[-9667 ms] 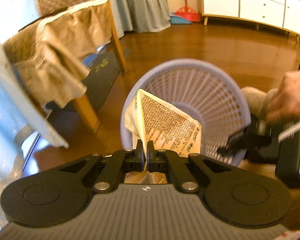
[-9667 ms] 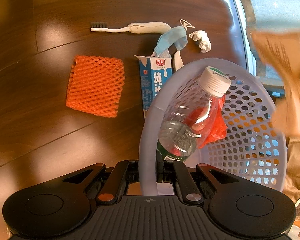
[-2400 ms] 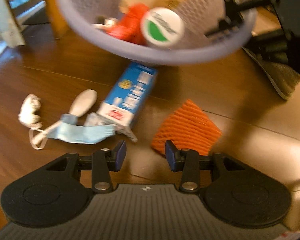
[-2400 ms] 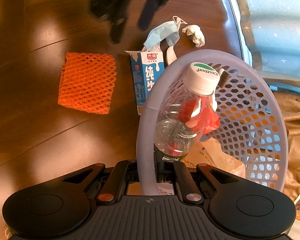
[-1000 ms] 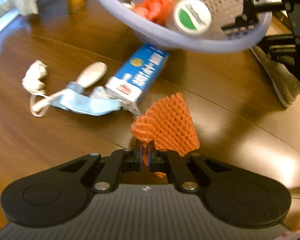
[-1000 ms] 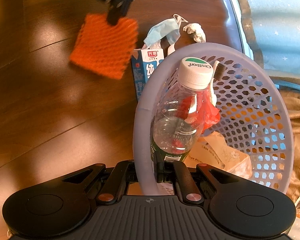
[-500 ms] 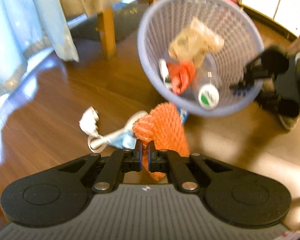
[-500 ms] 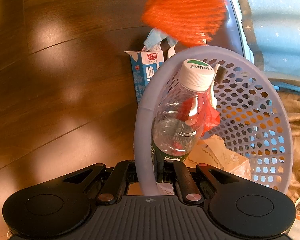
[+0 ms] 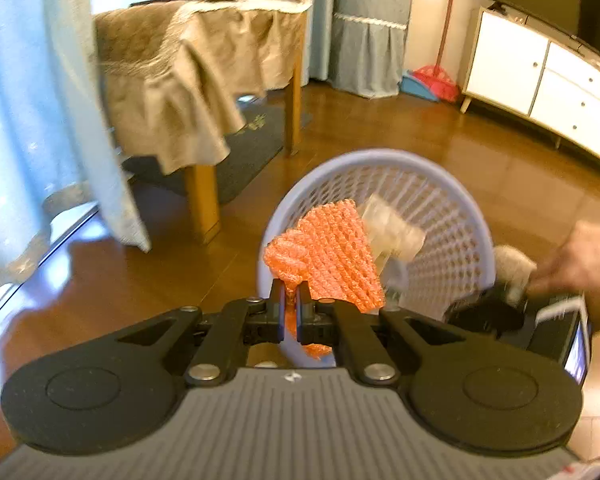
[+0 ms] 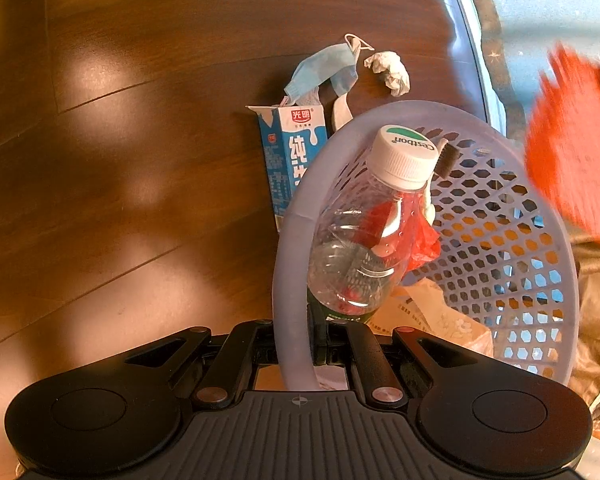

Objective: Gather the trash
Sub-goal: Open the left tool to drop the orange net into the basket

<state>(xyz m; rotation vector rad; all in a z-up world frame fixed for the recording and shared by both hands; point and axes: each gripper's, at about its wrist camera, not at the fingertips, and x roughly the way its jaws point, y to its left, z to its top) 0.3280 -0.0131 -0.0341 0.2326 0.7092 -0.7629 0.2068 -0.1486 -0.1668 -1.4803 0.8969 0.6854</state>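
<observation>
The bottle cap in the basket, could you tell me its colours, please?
White with a green top, clearest in the right wrist view: bottle cap.

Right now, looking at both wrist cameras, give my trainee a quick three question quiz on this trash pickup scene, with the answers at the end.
1. True or false: the left gripper is shut on the orange foam net.
2. What does the right gripper hold? A) the milk carton B) the rim of the lavender basket C) the crumpled tissue
3. Fill in: the capped item lying in the basket is a clear plastic ____.

Key: 1 true; 2 B; 3 bottle. On the floor, outside the basket: the carton, the blue face mask and the tissue.
</observation>
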